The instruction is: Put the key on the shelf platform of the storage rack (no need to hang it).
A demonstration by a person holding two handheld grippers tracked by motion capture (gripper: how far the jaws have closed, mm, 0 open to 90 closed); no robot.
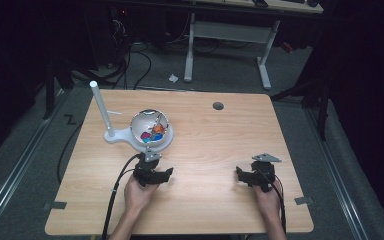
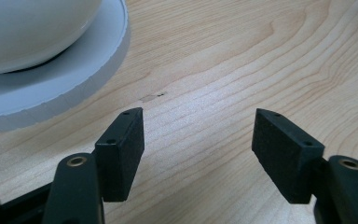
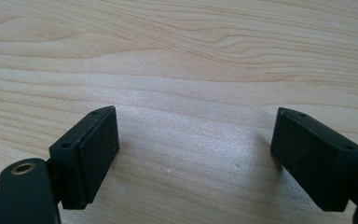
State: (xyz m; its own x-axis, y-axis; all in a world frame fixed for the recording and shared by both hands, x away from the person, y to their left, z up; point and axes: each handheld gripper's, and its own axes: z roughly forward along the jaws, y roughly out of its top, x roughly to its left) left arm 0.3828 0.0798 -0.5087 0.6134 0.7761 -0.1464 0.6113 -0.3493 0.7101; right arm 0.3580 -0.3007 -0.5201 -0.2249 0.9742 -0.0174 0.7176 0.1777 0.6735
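Beside the white bowl [image 1: 151, 131], the left gripper [image 2: 198, 140] hangs spread, empty; next, reach inside it.

White bowl [image 1: 151, 131], black tools, pale wood-grain table [image 1: 215, 145]

The table [image 1: 205, 150] was topped in pale wood-grain laminate, smooth with a faint sheen. The bowl [image 2: 23, 32] was seen as glossy white, ceramic-like, and it was set on a matt white plastic stand [image 2: 51, 88] with a finely ridged rim. The pads [image 2: 126, 154] of the left gripper [image 2: 198, 149] and those of the right gripper [image 3: 196, 154] were made of matt black, finely grained plastic with brass-coloured metal rivets
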